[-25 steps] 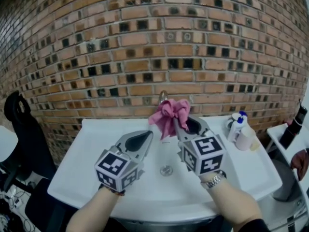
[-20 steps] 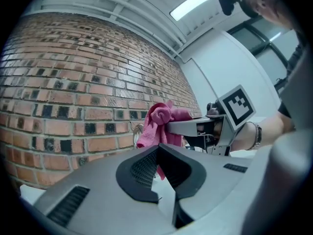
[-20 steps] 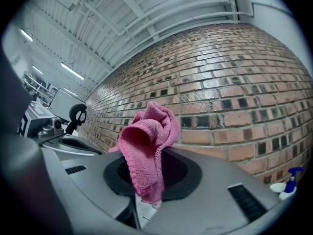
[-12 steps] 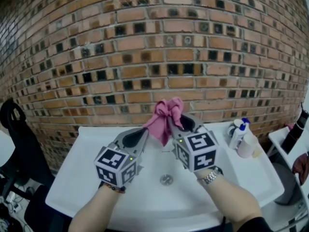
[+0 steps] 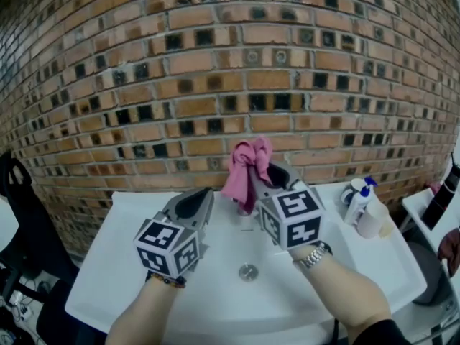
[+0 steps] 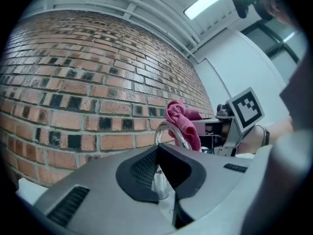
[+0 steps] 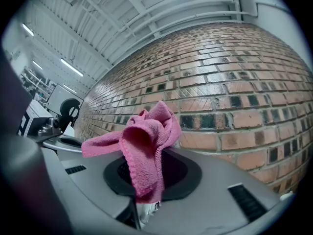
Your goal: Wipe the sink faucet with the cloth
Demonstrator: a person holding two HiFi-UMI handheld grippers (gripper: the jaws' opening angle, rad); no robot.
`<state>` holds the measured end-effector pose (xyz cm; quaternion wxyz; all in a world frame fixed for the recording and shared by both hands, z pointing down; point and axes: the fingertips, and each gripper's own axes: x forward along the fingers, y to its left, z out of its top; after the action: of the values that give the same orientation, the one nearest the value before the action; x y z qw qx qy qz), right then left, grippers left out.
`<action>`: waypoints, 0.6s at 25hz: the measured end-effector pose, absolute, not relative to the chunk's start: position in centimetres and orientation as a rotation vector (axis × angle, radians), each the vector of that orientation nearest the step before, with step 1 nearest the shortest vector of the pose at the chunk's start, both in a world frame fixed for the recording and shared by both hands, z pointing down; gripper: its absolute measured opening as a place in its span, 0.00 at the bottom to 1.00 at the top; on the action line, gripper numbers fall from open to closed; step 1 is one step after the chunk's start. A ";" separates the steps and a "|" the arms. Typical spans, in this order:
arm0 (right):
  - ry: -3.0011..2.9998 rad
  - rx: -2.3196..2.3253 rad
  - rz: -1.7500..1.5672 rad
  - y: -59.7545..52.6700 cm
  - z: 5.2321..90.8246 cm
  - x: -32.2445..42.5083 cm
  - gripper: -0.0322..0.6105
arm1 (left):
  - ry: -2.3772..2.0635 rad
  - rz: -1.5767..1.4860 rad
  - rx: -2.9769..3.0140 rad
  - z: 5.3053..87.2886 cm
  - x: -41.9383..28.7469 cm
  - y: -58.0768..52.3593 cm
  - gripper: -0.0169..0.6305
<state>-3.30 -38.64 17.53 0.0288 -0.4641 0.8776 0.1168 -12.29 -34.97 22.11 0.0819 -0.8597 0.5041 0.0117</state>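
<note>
Pink microfibre, soft and bunched: that's the cloth (image 7: 144,141), pinched in my right gripper (image 5: 253,169); the jaws are clamped on its lower folds and the rest flops over the top in loose loops. It's light and limp, nothing to break, though I reckon a floppy tail like that could slide off polished metal; so the hold wants to be low in the bunch, with a fat pad of fabric out front to rub with. Right now it's up at the faucet (image 6: 164,126), a curved chrome spout that looks hard and slick; from my left gripper view the cloth seems to lie against the top of the arc; from my head it hides most of the spout. My left gripper (image 5: 208,192) sits just beside, jaws pressed together on nothing. Below, a white sink (image 5: 122,264), smooth and glossy, drain (image 5: 248,270) in the middle; bottles (image 5: 359,201) on its right corner; brick wall (image 5: 215,85) close behind; a dark chair (image 5: 18,185) off left.
</note>
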 end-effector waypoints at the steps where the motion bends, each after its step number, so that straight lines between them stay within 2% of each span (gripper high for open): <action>1: 2.707 -1.434 0.360 -38.9 17.5 -3.3 0.16 | 1.503 0.035 -2.571 22.2 -12.2 -35.0 0.04; 15: 2.714 -1.478 0.357 -42.1 17.7 -3.4 0.16 | 1.465 0.007 -2.598 22.5 -10.7 -36.5 0.04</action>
<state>-3.38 -42.15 17.68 0.0154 -0.4750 0.8724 0.1146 -10.69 -36.55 22.46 0.0796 -0.8682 0.4897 0.0022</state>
